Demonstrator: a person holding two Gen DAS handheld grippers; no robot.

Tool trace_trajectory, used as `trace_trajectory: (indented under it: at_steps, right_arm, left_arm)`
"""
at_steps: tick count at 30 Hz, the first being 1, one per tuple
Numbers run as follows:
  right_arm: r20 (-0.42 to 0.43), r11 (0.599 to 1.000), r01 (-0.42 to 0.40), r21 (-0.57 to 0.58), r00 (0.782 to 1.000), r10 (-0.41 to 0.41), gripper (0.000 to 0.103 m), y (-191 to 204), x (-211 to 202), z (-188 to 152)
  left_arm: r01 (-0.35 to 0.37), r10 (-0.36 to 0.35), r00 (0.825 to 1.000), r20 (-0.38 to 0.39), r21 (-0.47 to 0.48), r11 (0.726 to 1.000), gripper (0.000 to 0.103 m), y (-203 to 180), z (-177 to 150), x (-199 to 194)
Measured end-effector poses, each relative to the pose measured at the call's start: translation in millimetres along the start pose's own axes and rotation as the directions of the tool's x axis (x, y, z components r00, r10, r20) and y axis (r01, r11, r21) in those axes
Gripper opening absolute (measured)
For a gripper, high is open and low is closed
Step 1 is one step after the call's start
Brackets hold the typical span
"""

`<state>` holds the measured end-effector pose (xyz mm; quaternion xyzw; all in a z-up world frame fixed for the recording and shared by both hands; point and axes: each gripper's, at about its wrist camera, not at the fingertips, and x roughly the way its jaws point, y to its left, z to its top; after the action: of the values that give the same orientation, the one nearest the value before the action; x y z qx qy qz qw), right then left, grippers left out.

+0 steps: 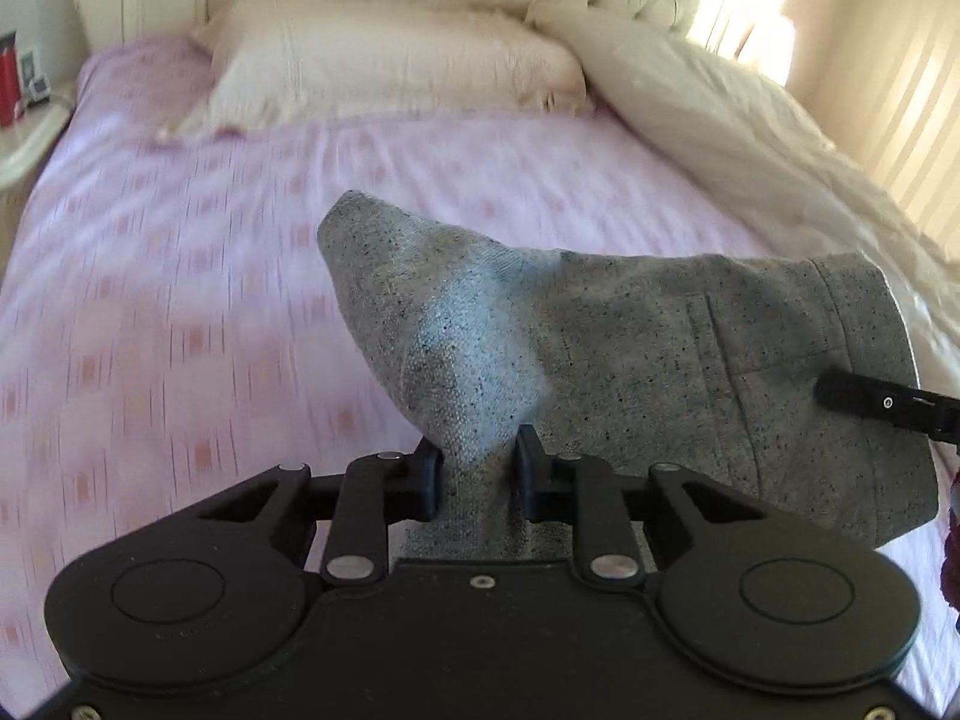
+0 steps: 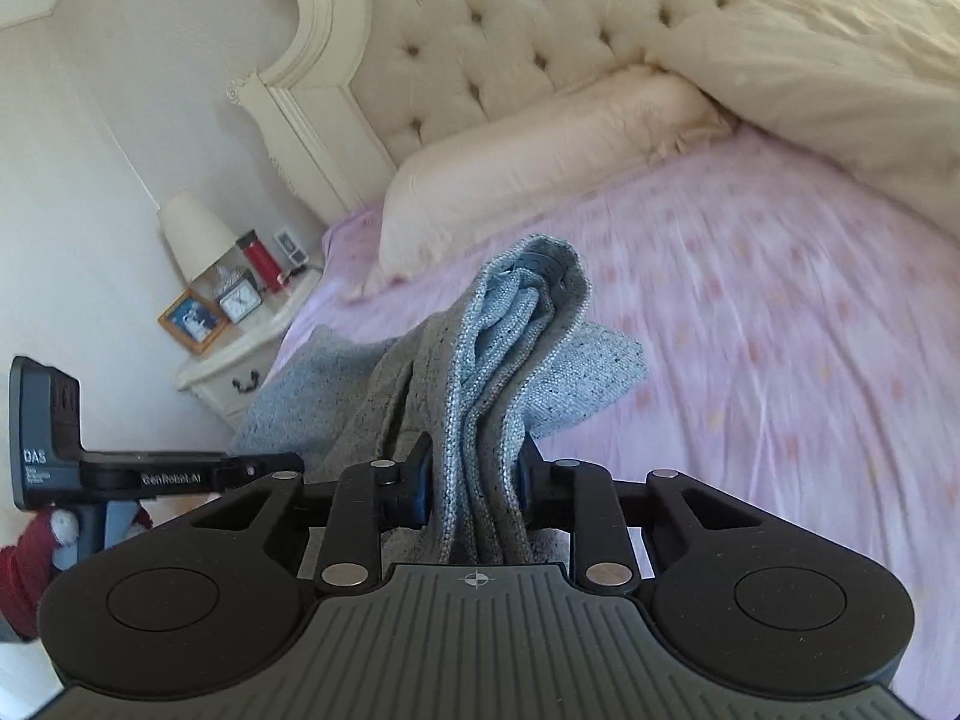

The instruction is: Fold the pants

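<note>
The bed (image 1: 180, 300) is filling both views, its pink patterned sheet spreading out under me, with the tufted cream headboard (image 2: 510, 30) rising at twelve o'clock and a cream duvet (image 1: 720, 120) lying bunched toward two o'clock. A long pale pillow (image 1: 390, 66) is lying against the headboard. The grey pants (image 1: 600, 348) are hanging above the sheet, stretched between my two claws, with one corner sticking up at eleven o'clock of my left claw. My left claw (image 1: 478, 468) is pinching a gathered bunch of the grey cloth, its pads pressing in from both sides with only a narrow gap. My right claw (image 2: 474, 480) is clamping several folded layers of the same pants, the waistband edge standing up just beyond it at twelve o'clock. At nine o'clock in the right view a white nightstand (image 2: 240, 360) is carrying a lamp (image 2: 198, 234), a red bottle (image 2: 261, 258), a small clock (image 2: 239, 302) and a framed picture (image 2: 192, 321).
</note>
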<state>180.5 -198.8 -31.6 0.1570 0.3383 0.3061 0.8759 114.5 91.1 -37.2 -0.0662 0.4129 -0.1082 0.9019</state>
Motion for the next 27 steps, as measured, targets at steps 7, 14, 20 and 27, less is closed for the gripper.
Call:
trace_trajectory:
  at_steps: [7, 14, 20, 27]
  right_arm:
    - [-0.157, 0.920, 0.388, 0.048, 0.913, -0.377, 0.034, -60, 82, 24]
    - [-0.015, 0.923, 0.383, 0.024, 0.924, -0.383, 0.034, -31, 28, -2]
    - [0.032, 0.937, 0.350, -0.001, 0.936, -0.350, 0.034, 5, -10, -16]
    - [0.051, 0.947, 0.321, -0.012, 0.946, -0.320, 0.034, 36, -25, -21]
  left_arm:
    - [-0.170, 0.169, 0.985, -0.025, -0.013, 0.985, 0.049, 6, 59, 62]
    - [-0.318, 0.313, 0.945, -0.090, -0.047, 0.947, 0.046, 9, 33, 76]
    - [-0.327, 0.328, 0.945, -0.015, 0.022, 0.945, 0.047, -26, 17, 47]
    - [-0.299, 0.300, 0.953, -0.034, 0.029, 0.954, 0.049, -55, 4, 18]
